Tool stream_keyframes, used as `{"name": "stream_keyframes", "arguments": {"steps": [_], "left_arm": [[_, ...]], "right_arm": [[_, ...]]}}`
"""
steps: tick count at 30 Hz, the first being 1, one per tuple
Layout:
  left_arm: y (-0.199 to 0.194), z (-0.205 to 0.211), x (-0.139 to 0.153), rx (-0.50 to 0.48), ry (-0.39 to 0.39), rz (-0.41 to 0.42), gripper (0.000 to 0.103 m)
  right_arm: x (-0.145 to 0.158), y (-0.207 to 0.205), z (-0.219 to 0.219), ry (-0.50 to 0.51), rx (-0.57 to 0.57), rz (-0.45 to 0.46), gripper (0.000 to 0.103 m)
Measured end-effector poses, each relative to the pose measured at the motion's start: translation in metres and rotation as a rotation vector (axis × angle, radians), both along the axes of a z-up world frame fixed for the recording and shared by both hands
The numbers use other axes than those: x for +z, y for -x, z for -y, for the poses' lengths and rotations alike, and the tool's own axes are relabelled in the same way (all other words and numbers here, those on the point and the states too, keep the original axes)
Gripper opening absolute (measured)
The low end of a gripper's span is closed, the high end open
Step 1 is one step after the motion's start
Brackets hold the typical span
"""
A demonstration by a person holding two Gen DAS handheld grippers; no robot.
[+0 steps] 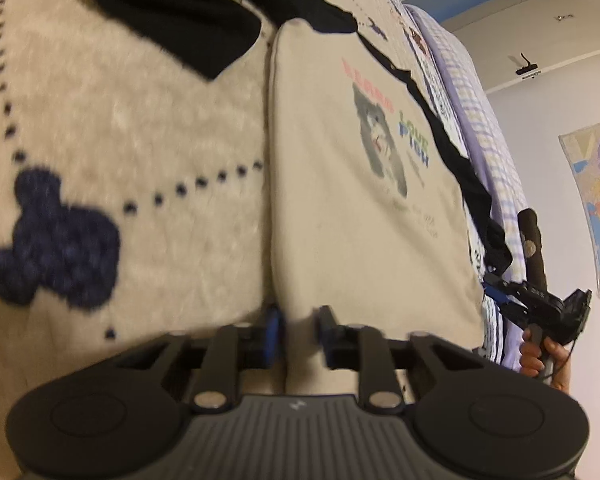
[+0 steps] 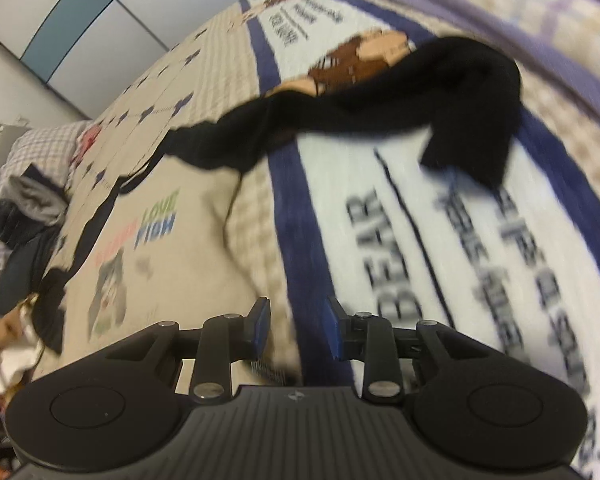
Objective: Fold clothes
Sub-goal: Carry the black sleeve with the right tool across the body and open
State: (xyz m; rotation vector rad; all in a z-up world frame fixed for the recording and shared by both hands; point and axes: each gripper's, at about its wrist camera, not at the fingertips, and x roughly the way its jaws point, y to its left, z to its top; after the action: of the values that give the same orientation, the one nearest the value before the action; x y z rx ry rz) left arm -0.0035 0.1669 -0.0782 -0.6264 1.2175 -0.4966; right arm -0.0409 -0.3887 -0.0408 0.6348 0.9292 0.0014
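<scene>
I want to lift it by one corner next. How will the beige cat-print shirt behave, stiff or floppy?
Probably floppy: the beige cat-print shirt lies flat and thin on the fuzzy blanket, its edge softly rolled. Likely light, so a corner lifted would drape and trail. It may drag on the blanket's pile rather than slide.

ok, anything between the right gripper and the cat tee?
Nothing visible. The right gripper is open over the blanket, and the beige tee lies right beside it with only bare blanket between. The black garment lies along the tee's far edge, clear of that path.
</scene>
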Motion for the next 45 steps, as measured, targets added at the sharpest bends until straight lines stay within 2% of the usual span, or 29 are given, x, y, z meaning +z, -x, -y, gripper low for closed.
{"name": "stream_keyframes", "arguments": {"steps": [4,8,12,16,21,23,24,29,31,33,37,39,41,45], "left_arm": [[0.01,-0.001,0.0,0.032,0.005,0.0,0.005],[0.025,0.008,0.026,0.026,-0.079,0.097,0.004],[0.031,0.01,0.042,0.049,-0.112,0.148,0.004],[0.034,0.001,0.042,0.088,-0.125,0.138,0.004],[0.035,0.0,0.025,0.094,-0.198,0.097,0.004],[0.037,-0.002,0.03,0.099,-0.2,0.115,0.004],[0.038,-0.003,0.033,0.102,-0.199,0.126,0.004],[0.051,-0.014,0.072,0.088,-0.149,0.258,0.004],[0.052,-0.017,0.074,0.076,-0.146,0.265,0.004],[0.05,-0.017,0.065,0.054,-0.167,0.233,0.004],[0.044,-0.009,0.029,0.004,-0.255,0.129,0.004],[0.045,-0.005,0.019,-0.017,-0.283,0.12,0.005],[0.044,-0.004,0.02,-0.026,-0.294,0.135,0.005],[0.041,-0.004,0.025,-0.053,-0.298,0.158,0.011]], "right_arm": [[-0.008,0.024,0.009,-0.055,0.011,-0.021,0.033],[-0.014,0.039,0.018,-0.145,0.034,-0.006,0.033],[-0.019,0.045,0.02,-0.248,0.051,0.002,0.034],[-0.014,0.051,0.012,-0.279,0.079,0.012,0.034],[-0.019,0.051,-0.017,-0.167,0.116,-0.01,0.033],[-0.012,0.05,-0.025,-0.109,0.128,-0.007,0.011],[-0.009,0.049,-0.029,-0.079,0.134,-0.005,0.011],[0.046,0.069,-0.024,-0.032,0.168,0.143,0.01],[0.063,0.076,-0.02,-0.032,0.177,0.192,0.009],[0.064,0.075,-0.02,-0.022,0.196,0.177,0.009],[0.028,0.057,-0.03,0.054,0.254,0.006,0.009],[0.004,0.049,-0.037,0.113,0.282,-0.089,0.009],[-0.009,0.043,-0.043,0.162,0.305,-0.123,0.009],[-0.004,0.037,-0.04,0.162,0.315,-0.102,0.012]]}}
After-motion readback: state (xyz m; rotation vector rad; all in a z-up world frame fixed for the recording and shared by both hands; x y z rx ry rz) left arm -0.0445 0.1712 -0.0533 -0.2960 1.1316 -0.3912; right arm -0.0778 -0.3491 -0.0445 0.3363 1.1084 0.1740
